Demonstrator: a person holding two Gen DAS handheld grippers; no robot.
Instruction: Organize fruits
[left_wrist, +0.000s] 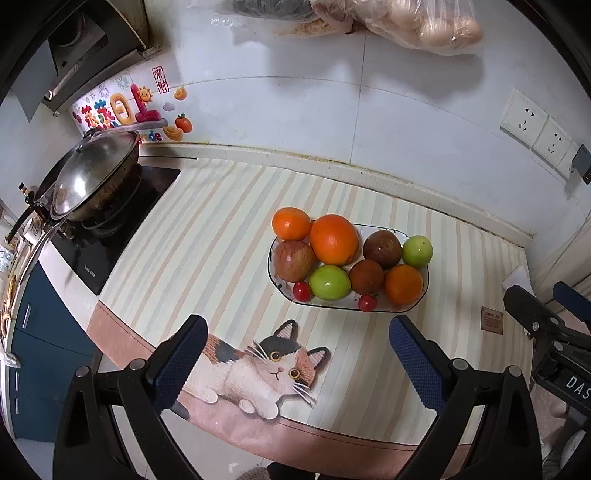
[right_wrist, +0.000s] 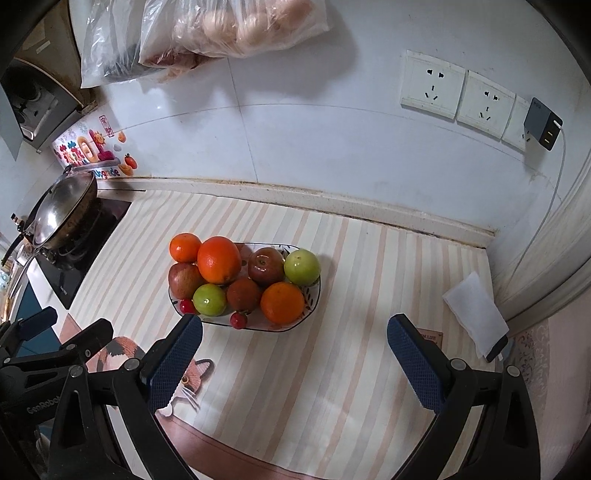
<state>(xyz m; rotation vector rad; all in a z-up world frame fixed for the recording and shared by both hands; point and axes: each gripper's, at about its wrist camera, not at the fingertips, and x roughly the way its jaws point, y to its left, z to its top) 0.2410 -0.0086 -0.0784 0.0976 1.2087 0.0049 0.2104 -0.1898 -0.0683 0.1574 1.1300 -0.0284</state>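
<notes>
Fruit heaped on oval plate (left_wrist: 419, 301), ahead of and between left gripper (left_wrist: 297, 365) fingers, ahead and toward left finger of right gripper (right_wrist: 295, 363); both spread wide, grasping nothing, hovering over striped mat (right_wrist: 332, 369). Risk: nudging big orange (left_wrist: 333, 239), perched on top, likely rolls it off. Cherry tomatoes (left_wrist: 302, 291) at near rim, too small for wide pads, probably squirt out and roll toward counter edge

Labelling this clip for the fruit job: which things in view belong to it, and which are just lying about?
Belongs to the job:
plate
large orange
green fruits
red apple
cherry tomatoes
left tongs and right tongs, both open

Just lying about:
wok
bagged food
charger
folded paper
</notes>
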